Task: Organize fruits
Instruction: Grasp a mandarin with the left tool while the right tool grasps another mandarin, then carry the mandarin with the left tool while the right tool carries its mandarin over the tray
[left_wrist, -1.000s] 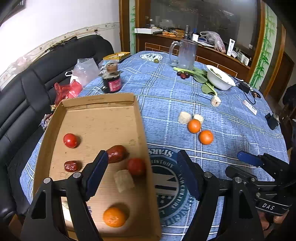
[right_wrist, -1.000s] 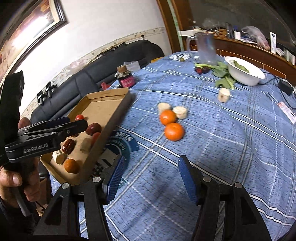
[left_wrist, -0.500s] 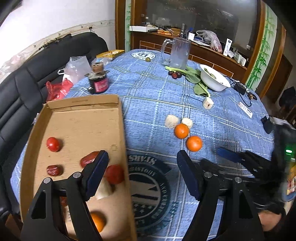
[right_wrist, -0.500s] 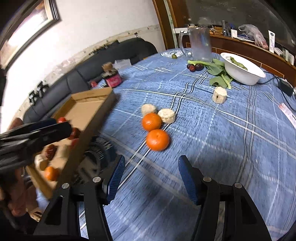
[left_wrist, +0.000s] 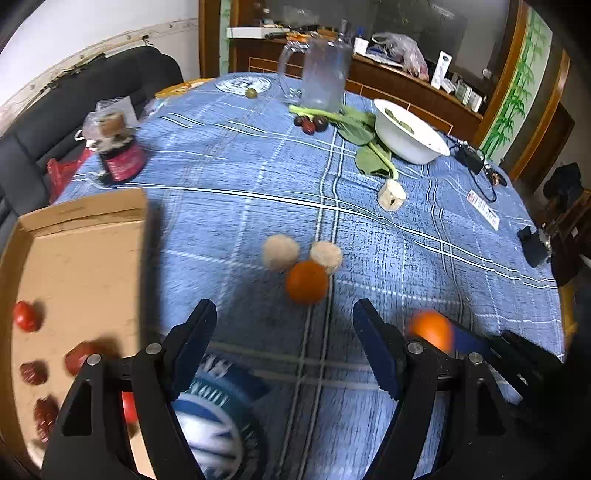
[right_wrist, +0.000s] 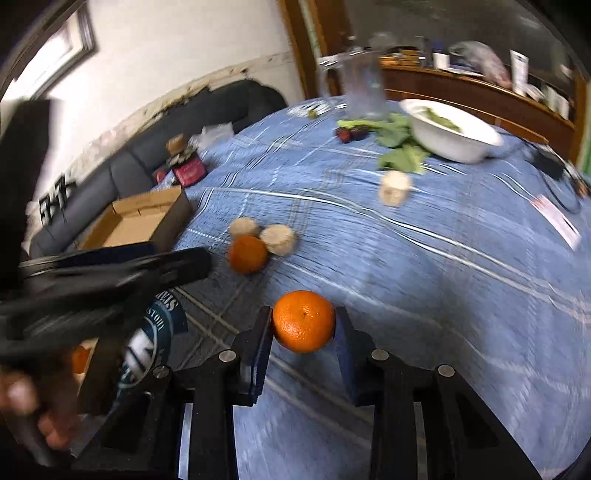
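Right gripper (right_wrist: 303, 323): jaws clamped on a tangerine (right_wrist: 303, 320), both pads against its sides, above the blue plaid tablecloth (right_wrist: 424, 266).
Left gripper (left_wrist: 284, 343): jaws wide apart, nothing between them.
Second tangerine (left_wrist: 306, 282): on the cloth, touching two pale round pieces.
Cardboard tray (left_wrist: 85, 258): at the left, holding red fruits.

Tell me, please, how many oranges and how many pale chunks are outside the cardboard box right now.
Oranges: 2, one clamped in the right gripper, one on the cloth
Pale chunks: 3
Total: 5
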